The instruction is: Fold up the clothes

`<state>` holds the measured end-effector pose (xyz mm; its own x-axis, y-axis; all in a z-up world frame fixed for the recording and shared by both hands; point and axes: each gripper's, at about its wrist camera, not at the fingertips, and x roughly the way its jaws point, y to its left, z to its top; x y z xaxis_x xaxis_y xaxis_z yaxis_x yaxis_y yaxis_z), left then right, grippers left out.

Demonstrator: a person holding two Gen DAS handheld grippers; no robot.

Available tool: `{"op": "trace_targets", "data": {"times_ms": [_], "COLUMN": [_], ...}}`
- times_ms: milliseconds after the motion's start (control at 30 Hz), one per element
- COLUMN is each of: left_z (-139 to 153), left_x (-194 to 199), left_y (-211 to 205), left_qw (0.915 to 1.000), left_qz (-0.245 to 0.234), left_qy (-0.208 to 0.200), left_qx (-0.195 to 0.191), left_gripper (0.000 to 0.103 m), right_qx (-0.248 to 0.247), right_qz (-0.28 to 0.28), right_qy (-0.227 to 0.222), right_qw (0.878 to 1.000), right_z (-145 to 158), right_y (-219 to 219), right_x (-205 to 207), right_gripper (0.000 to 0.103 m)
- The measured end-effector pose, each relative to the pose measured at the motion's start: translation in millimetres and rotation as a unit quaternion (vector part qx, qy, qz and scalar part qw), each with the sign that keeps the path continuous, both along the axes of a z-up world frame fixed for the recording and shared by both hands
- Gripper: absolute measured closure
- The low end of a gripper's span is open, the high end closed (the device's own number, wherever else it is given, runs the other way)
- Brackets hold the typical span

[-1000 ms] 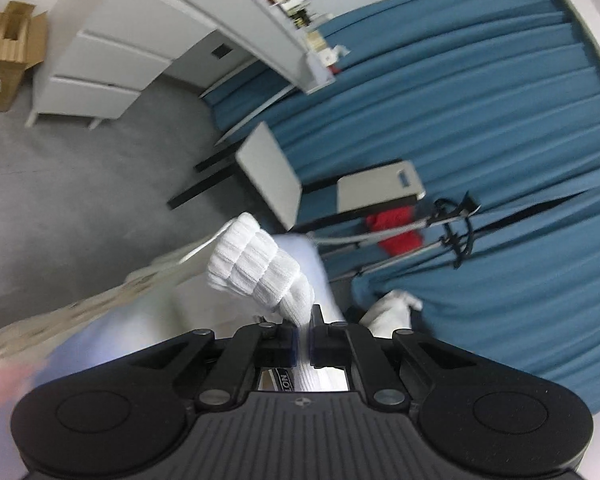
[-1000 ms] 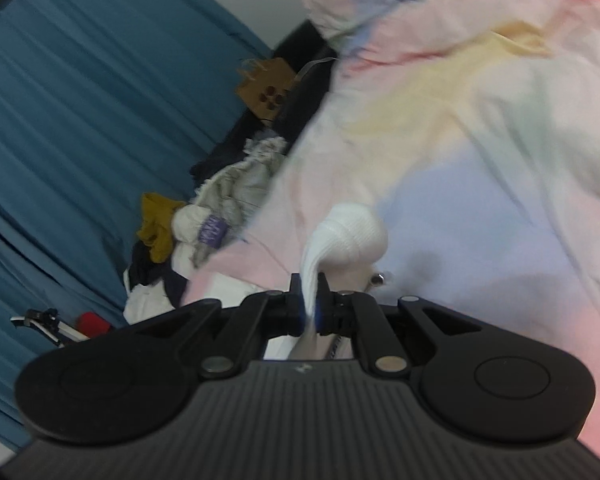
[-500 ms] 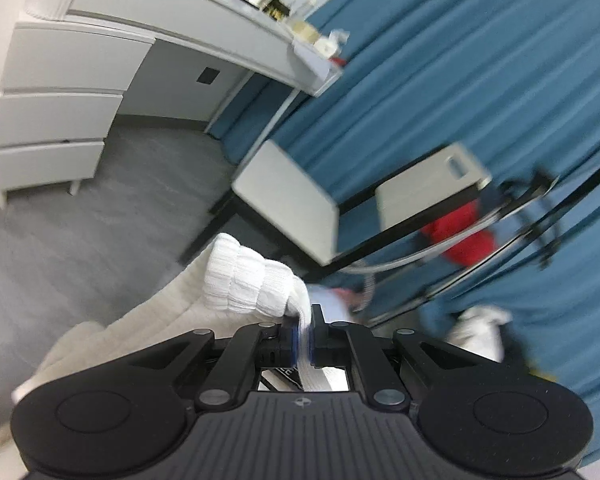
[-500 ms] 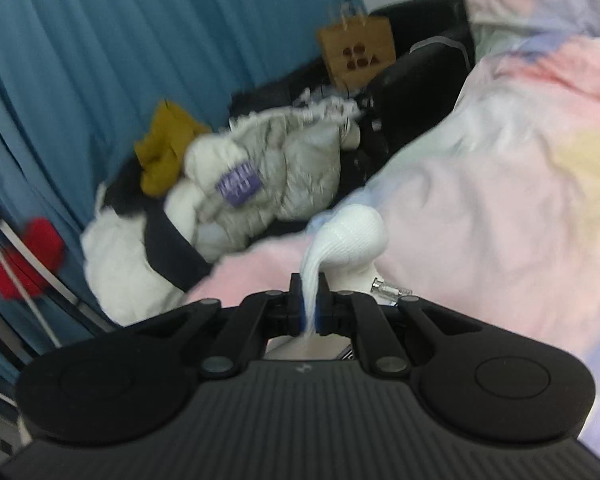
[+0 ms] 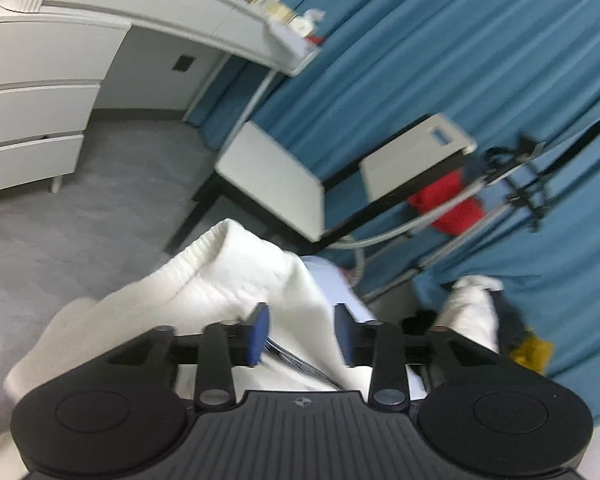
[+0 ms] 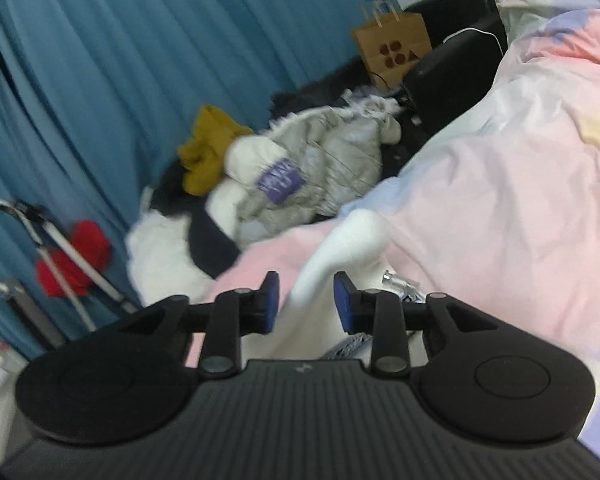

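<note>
Both grippers were letting go. The left gripper had its blue pads apart and opening, with the white garment lying between them but clamped by neither; its ribbed cuff bunched up toward twelve o'clock, below a grey chair. The right gripper was opening too, a white fold of the same garment rising loose in the gap, touching neither pad as far as could be seen. It rested on the pastel bedding; a heap of clothes lay at eleven o'clock against the blue curtain.
</note>
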<state>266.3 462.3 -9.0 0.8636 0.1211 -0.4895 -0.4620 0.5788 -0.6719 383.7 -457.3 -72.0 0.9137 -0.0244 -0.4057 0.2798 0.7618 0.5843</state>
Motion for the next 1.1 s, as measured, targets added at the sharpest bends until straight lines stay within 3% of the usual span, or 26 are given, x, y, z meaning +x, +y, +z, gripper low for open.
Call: {"op": "trace_targets", "data": {"times_ms": [67, 100, 133, 233, 333, 467, 567, 700, 867, 933, 967, 1033, 1100], "left_z": [6, 6, 4, -13, -36, -61, -77, -85, -89, -93, -94, -99, -102], "left_x": [-37, -54, -70, -106, -124, -128, -120, -95, -74, -68, -67, -63, -64], "left_y": [-12, -19, -27, -48, -58, -65, -68, -67, -69, -66, -65, -64, -61], "left_qw": [0.9993, 0.9984, 0.9973, 0.9953, 0.9884, 0.9788, 0.9738, 0.9821, 0.9916, 0.9921, 0.9925, 0.993, 0.9898], "left_qz": [-0.004, -0.004, -0.003, 0.0, 0.007, 0.003, -0.002, -0.003, -0.002, 0.006, 0.009, 0.008, 0.017], "left_qy": [-0.033, -0.046, -0.059, -0.057, -0.015, 0.018, 0.021, 0.013, -0.01, -0.018, -0.022, -0.021, -0.032], "left_qx": [-0.019, -0.031, -0.044, -0.078, -0.151, -0.204, -0.226, -0.188, -0.129, -0.124, -0.12, -0.116, -0.138], "left_gripper": [0.035, 0.024, 0.02, 0.017, 0.017, 0.016, 0.016, 0.015, 0.015, 0.02, 0.024, 0.054, 0.069], "right_qx": [0.041, 0.066, 0.094, 0.176, 0.241, 0.269, 0.284, 0.306, 0.281, 0.272, 0.262, 0.23, 0.202], "right_qz": [-0.011, -0.02, -0.032, -0.071, -0.079, -0.012, 0.023, 0.039, 0.029, 0.014, 0.008, 0.002, -0.004], "right_qy": [-0.017, -0.023, -0.029, -0.034, -0.021, 0.034, 0.042, 0.037, 0.008, -0.011, -0.018, -0.023, -0.029], "right_qw": [0.999, 0.997, 0.995, 0.981, 0.967, 0.963, 0.958, 0.951, 0.959, 0.962, 0.965, 0.973, 0.979], "right_z": [2, 0, -4, -19, -41, -59, -72, -89, -96, -96, -96, -94, -92], "right_y": [-9, -14, -19, -36, -46, -49, -41, -33, -37, -38, -38, -35, -32], "right_x": [-30, -47, -64, -110, -138, -139, -131, -111, -88, -83, -80, -75, -72], "right_gripper": [0.047, 0.047, 0.047, 0.047, 0.047, 0.047, 0.047, 0.047, 0.047, 0.048, 0.052, 0.067, 0.081]}}
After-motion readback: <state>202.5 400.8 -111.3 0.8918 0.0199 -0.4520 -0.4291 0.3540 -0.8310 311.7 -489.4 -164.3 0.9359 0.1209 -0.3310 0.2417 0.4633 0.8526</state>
